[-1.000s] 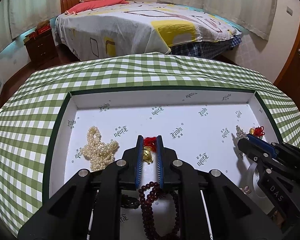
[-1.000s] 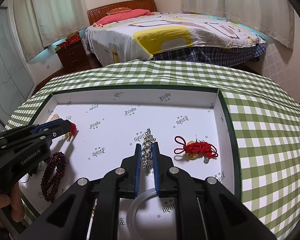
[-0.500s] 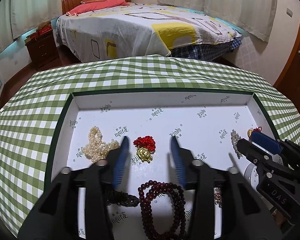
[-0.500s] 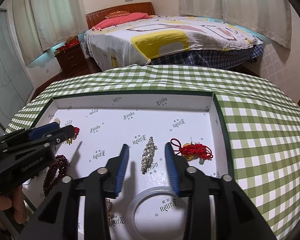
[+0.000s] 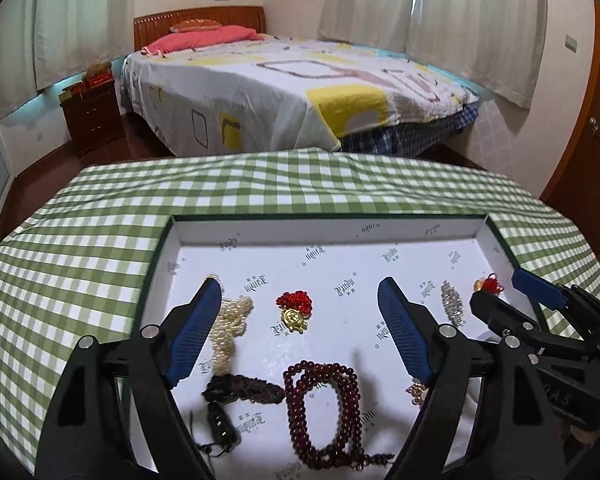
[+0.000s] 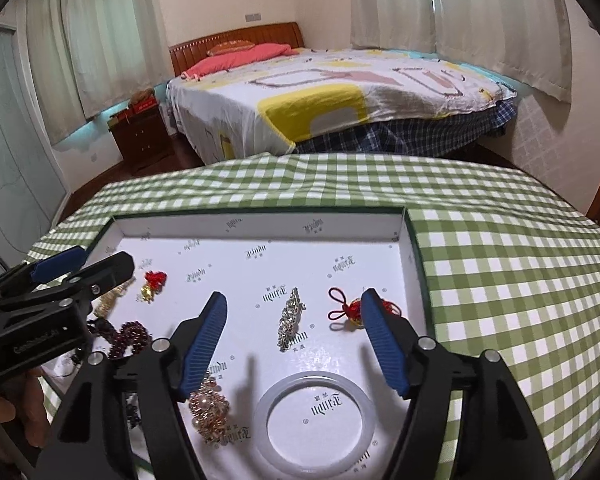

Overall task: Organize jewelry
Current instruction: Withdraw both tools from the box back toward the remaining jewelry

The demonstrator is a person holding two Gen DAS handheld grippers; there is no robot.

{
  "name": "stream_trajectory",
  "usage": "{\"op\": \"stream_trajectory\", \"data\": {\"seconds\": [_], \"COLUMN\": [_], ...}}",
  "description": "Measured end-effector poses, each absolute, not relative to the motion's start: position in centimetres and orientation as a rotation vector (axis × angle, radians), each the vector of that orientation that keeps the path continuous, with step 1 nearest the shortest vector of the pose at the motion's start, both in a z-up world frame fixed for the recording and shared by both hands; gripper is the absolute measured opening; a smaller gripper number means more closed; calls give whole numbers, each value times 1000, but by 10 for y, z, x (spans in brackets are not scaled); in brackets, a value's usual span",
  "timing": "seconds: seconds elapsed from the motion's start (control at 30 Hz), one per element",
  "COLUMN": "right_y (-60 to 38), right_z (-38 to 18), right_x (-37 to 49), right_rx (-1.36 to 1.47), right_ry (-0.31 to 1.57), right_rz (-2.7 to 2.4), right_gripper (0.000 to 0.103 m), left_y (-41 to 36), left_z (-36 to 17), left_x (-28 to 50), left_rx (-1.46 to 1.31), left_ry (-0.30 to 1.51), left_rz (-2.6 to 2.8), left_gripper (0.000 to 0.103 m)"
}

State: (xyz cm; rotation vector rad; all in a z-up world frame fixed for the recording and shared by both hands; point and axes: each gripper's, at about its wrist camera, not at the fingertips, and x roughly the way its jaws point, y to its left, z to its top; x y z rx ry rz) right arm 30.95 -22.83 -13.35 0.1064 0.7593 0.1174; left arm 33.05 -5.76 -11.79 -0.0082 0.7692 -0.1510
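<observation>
Your right gripper point(image 6: 294, 328), jaws opening and empty, frames the rhinestone clip point(image 6: 290, 318) at frame centre, long axis running away.

A home bedroom — a made bed point(image 5: 284, 92) with a wooden headboard point(image 6: 236, 42), a nightstand point(image 5: 92, 118) (dark wood) and curtains point(image 6: 496, 16).

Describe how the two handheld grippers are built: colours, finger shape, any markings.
Both the left gripper and the right gripper are matte black plastic frames with silver screw heads at the joints. Each carries two long tapering fingers lined with ribbed blue pads. The left gripper's side bears pale lettering, seen from the right wrist camera; the right gripper's side bears embossed letters. No cables or sleeves show.
</observation>
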Motion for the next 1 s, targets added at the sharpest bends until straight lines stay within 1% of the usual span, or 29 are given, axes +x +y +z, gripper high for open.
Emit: {"op": "stream_trajectory", "data": {"seconds": [0.3,0.53,0.73,1.0], "right_y": [-237,-250,-254,-259], "right_z": [-103,-93,-106,-147], "right_x": [275,237,198,164], "right_rx": [103,107,97,73], "right_ry": [685,655,658,758], "right_rz": [113,78,33,10], "right_gripper": [69,69,69,69], "left_y": [-45,-40,-34,-26], "left_z": [-85,-76,-86,-110], "left_x": [284,244,208,170], "left_rx": [-30,-56,-77,-82], "left_ry": [669,632,632,672], "left_rz": [-143,-145,-139,-124], "left_gripper": [80,80,80,80]}}
